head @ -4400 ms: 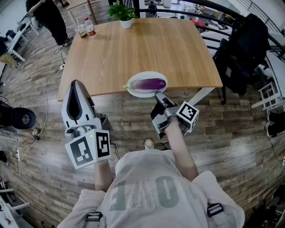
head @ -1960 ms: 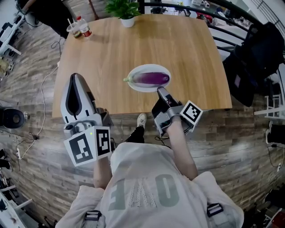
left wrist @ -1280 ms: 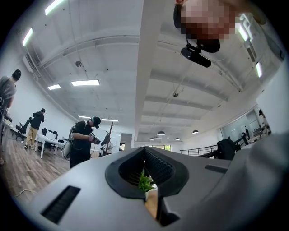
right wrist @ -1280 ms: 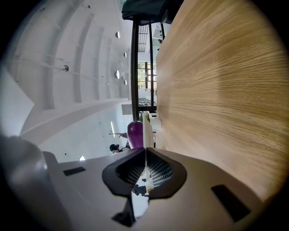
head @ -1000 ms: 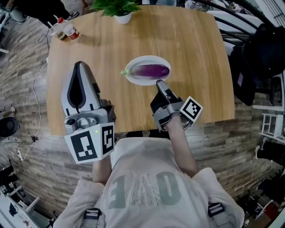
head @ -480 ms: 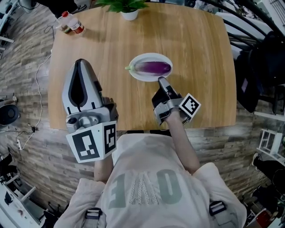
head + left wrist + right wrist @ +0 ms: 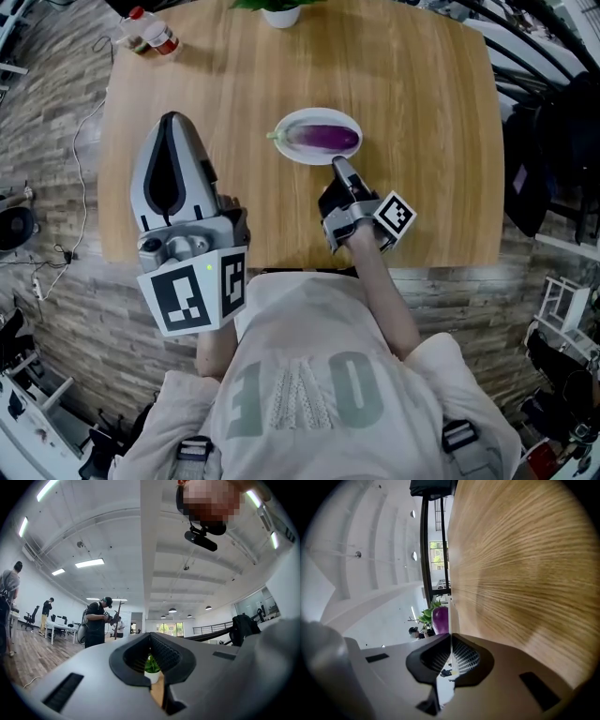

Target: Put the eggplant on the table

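Observation:
A purple eggplant (image 7: pixel 324 138) lies on a white plate (image 7: pixel 284 150) in the middle of the wooden table (image 7: pixel 422 112). My right gripper (image 7: pixel 337 166) is shut and empty, its tip just short of the plate's near rim. In the right gripper view, rolled on its side, the eggplant (image 7: pixel 440 619) shows beyond the closed right gripper (image 7: pixel 451 637). My left gripper (image 7: pixel 172 120) hovers over the table's left part, well left of the plate, shut on nothing. The left gripper view looks level across the room over its meeting left gripper (image 7: pixel 150 635) tips.
A potted plant (image 7: pixel 281 11) stands at the table's far edge and bottles (image 7: pixel 150 33) at its far left corner. Dark bags and a chair (image 7: pixel 553 141) sit right of the table. People (image 7: pixel 96 620) stand in the room behind. Wood floor lies all round.
The person has stepped up to the table. Both grippers, earlier over the floor, now hang over the tabletop, and the right tip has come close to the plate's near rim.

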The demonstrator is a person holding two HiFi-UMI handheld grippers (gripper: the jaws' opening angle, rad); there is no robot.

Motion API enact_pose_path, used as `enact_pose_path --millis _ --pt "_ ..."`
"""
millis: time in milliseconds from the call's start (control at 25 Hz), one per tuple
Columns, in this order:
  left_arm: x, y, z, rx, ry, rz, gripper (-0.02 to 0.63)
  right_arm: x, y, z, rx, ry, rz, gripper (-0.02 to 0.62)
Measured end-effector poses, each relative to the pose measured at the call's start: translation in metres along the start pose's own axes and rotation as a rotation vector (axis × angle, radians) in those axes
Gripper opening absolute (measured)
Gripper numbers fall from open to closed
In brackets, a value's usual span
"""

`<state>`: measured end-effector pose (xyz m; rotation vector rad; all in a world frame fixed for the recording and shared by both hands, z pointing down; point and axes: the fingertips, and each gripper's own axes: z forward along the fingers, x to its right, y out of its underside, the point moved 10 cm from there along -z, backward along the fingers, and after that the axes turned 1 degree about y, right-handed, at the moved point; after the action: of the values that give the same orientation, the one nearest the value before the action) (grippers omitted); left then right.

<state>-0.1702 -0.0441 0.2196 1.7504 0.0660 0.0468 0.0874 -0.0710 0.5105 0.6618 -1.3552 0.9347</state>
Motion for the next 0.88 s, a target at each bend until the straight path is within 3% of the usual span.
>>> enact_pose_path --millis 880 --pt "0.0 0.017 0.009 -0.07 0.018 -0.004 0.009 0.035 0.005 -0.006 0.039 0.084 0.055 0.026"
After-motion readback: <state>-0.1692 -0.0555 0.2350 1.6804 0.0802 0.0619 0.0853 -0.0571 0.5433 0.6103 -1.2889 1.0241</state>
